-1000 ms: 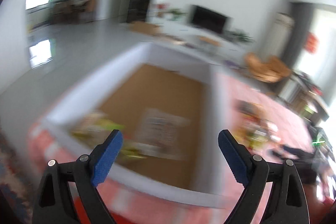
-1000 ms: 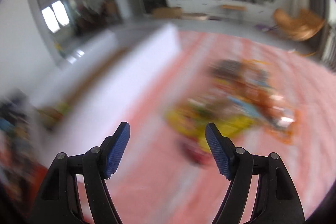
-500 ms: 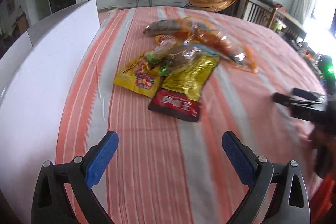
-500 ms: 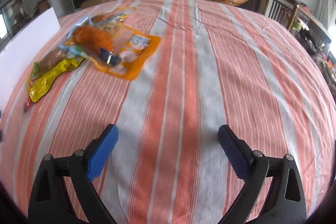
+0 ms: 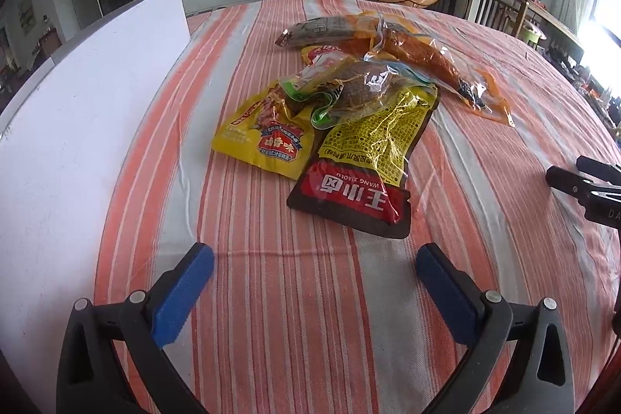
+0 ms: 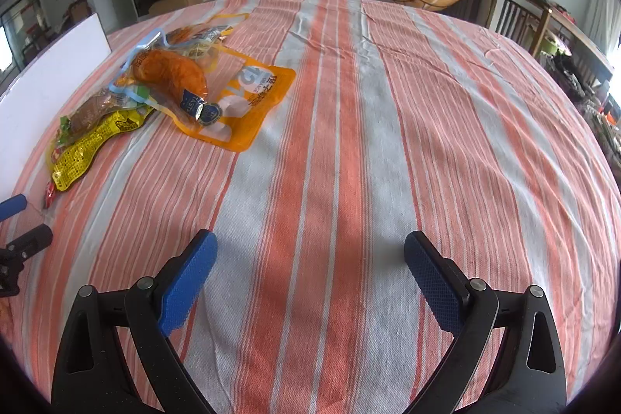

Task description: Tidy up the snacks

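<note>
Where they overlap, the glossy snack packets [image 5: 361, 111] lie crumpled.

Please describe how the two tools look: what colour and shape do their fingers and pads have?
The left tool and the right tool look alike: black plastic fingers with triangular cut-outs and silver rivets, tipped with blue textured pads. No cables or sleeves show.

A heap of snack packets [image 5: 349, 96] lies on the tablecloth [image 5: 310, 317] ahead of the left gripper [image 5: 314, 282], its nearest packet [image 5: 361, 177] just beyond the fingertips. A box wall [image 5: 77, 111] stands to its left. From the right gripper [image 6: 310, 278], the heap lies ahead-left, well apart
</note>
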A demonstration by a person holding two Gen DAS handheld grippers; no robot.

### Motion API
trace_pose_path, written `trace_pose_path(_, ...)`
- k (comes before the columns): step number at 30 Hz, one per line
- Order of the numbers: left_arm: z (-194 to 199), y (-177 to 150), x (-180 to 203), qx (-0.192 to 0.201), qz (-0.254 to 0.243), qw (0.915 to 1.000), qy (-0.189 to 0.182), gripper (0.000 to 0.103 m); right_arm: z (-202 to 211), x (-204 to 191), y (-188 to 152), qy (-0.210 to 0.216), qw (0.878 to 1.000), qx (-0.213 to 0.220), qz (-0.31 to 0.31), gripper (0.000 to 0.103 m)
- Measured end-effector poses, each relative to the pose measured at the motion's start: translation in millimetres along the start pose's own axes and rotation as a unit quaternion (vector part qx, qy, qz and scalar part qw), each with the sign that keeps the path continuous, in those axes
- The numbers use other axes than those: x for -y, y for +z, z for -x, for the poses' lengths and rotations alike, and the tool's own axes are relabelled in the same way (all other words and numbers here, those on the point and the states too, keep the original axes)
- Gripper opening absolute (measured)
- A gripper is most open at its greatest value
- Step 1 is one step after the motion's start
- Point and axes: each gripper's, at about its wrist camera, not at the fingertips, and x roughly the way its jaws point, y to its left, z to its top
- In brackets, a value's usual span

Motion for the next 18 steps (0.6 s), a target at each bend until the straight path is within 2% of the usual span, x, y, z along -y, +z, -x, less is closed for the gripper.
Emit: trace_pose_path(18,2.8,-1.0,-0.5,0.0,-0.001,1.0,-0.001,0.103,1.0,-0.1,-0.2,0.0,1.0,0.0,0.0,0.099)
